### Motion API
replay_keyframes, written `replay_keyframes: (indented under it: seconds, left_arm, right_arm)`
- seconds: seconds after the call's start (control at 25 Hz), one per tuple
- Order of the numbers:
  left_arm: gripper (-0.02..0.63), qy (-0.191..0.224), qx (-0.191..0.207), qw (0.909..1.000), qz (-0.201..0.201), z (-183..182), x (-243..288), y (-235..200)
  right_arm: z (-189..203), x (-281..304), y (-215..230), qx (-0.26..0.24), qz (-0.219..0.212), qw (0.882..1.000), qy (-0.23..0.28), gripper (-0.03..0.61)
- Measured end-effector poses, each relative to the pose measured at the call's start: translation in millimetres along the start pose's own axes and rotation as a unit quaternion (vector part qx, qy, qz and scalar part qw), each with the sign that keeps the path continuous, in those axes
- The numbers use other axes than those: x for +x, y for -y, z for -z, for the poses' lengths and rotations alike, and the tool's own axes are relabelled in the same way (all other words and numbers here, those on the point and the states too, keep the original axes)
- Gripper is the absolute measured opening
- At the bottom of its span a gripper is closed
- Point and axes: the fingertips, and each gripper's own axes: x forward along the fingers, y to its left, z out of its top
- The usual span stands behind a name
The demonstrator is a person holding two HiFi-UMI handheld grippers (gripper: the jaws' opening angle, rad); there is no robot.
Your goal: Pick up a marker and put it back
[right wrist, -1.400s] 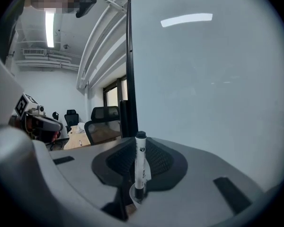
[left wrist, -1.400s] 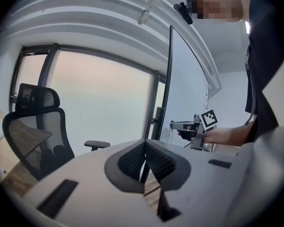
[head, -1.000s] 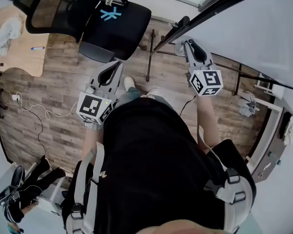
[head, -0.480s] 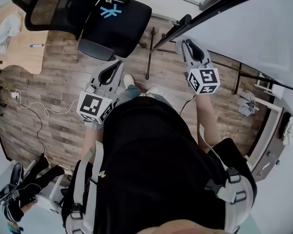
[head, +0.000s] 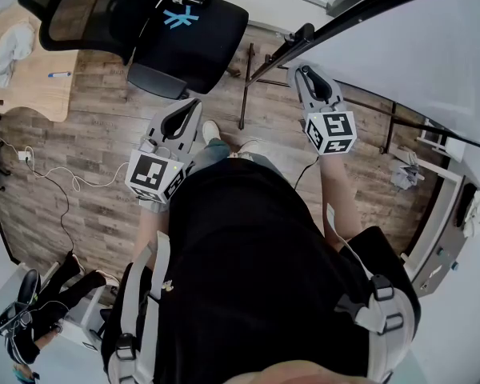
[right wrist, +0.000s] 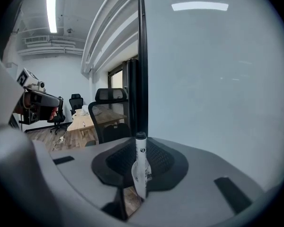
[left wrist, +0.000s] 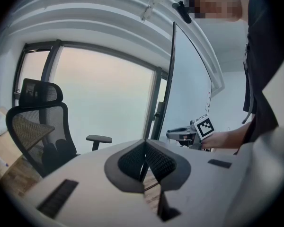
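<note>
Wood-plank floor (head: 88, 150) runs under the standing person, with a whiteboard (head: 416, 46) just beside them on their right. Nearest the body, the left hand-held gripper (head: 188, 106) is held low on the side away from the whiteboard; its jaws meet with nothing between them. The right hand-held gripper (head: 306, 74) is held forward next to the whiteboard, its jaws clamped on a white marker (right wrist: 140, 160) at about mid-barrel. The marker stands upright across the jaws, dark cap uppermost, its long axis roughly parallel to the whiteboard's dark frame edge (right wrist: 142, 56), which rises directly behind it. The board's pale face fills the right gripper view ahead of the jaws, so the right hand is the one placed for the return; the left is well apart from the board. No tray or ledge for the marker is visible in any view, so the exact put-back spot cannot be confirmed. Farther from the whiteboard stands a black office chair (head: 188, 38), and beyond it a wooden surface (head: 32, 86) carrying a white cloth (head: 8, 42).
</note>
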Motion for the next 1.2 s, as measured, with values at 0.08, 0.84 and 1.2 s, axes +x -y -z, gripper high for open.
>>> replay_keyframes:
  seconds: [0.08,0.84,1.2]
  left_arm:
    - [0.006,0.000,0.000,1.0000,0.000,0,0,0]
    - [0.006,0.004,0.002,1.0000,0.008,-2,5,2]
    - [0.006,0.009,0.009,0.9995,0.030,-9,16,11]
  right_arm:
    - [1,1,0,0.000,-0.001,1.000,-0.002,0.072]
    - [-3,1,1,-0.001,0.003,1.000,-0.006,0.110]
    - [-18,-19,9,0.003,0.020,1.000,0.016,0.112]
